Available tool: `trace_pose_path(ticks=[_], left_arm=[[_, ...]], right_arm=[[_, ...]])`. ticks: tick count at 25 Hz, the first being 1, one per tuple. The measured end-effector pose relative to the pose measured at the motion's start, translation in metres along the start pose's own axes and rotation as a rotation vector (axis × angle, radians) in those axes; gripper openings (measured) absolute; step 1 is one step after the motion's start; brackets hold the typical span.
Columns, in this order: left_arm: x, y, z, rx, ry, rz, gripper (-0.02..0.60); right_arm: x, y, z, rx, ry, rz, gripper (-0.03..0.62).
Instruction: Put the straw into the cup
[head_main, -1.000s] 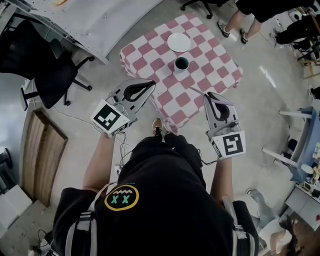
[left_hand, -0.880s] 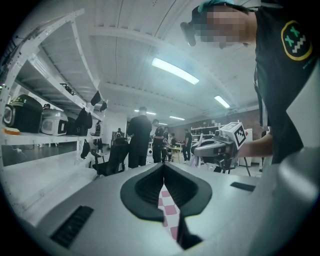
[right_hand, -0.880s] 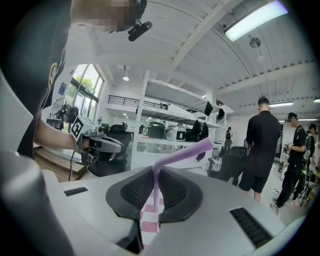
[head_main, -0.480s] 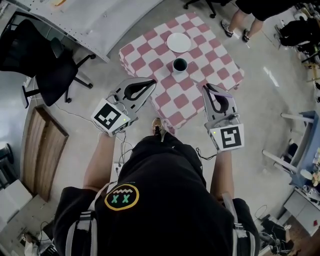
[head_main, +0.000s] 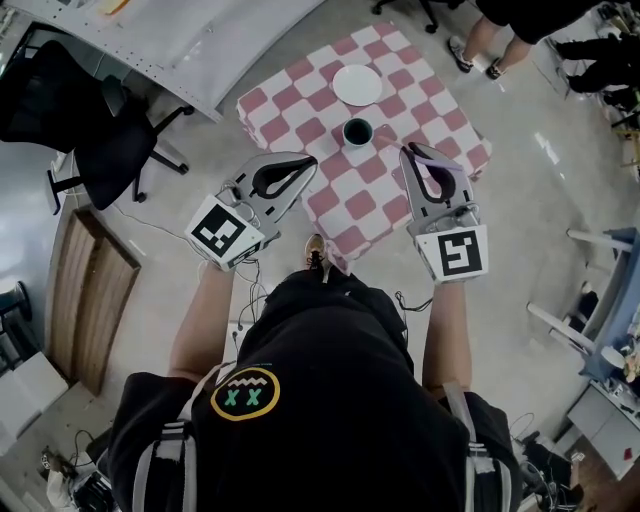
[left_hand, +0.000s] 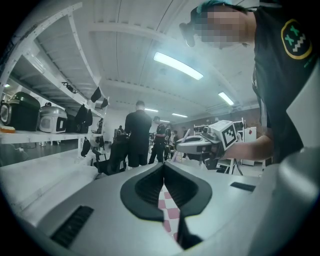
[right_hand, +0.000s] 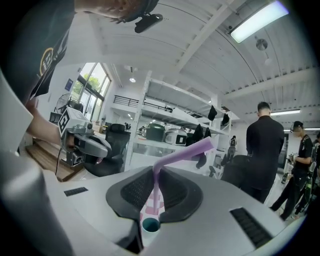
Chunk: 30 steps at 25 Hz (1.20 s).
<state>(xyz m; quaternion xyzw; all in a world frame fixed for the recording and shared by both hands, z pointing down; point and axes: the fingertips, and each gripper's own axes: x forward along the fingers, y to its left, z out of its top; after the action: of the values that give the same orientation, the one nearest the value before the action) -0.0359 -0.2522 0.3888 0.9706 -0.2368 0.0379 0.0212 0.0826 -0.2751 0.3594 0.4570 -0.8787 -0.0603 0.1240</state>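
The left forearm (head_main: 196, 330) and right forearm (head_main: 446, 335) stretch forward, bare, side by side. The left gripper (head_main: 311, 166) points roughly level and angles inward toward the other, its fingers closed tip to tip with nothing between them. The right gripper (head_main: 408, 150) tilts slightly downward, its fingers pinching a purple straw (right_hand: 180, 154).

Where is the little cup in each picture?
Head view: the cup stands upper middle, on the checkered tablecloth.
Left gripper view: not in it; only tablecloth shows between the jaws.
Right gripper view: bottom middle, under the straw in the jaws.
Shared landmark: the checkered tablecloth.
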Motion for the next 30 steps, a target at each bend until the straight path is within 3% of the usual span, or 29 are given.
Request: trace_pose_path(ticks=[15, 30], left_arm=[[0.018, 0.008, -0.001, 0.004, 0.018, 0.021, 0.018], [0.022, 0.005, -0.002, 0.011, 0.04, 0.054, 0.018]], right_arm=[[0.046, -0.025, -0.066, 0.024, 0.106, 0.012, 0.052], [0.082, -0.019, -0.13, 0.041, 0.17, 0.057, 0.052]])
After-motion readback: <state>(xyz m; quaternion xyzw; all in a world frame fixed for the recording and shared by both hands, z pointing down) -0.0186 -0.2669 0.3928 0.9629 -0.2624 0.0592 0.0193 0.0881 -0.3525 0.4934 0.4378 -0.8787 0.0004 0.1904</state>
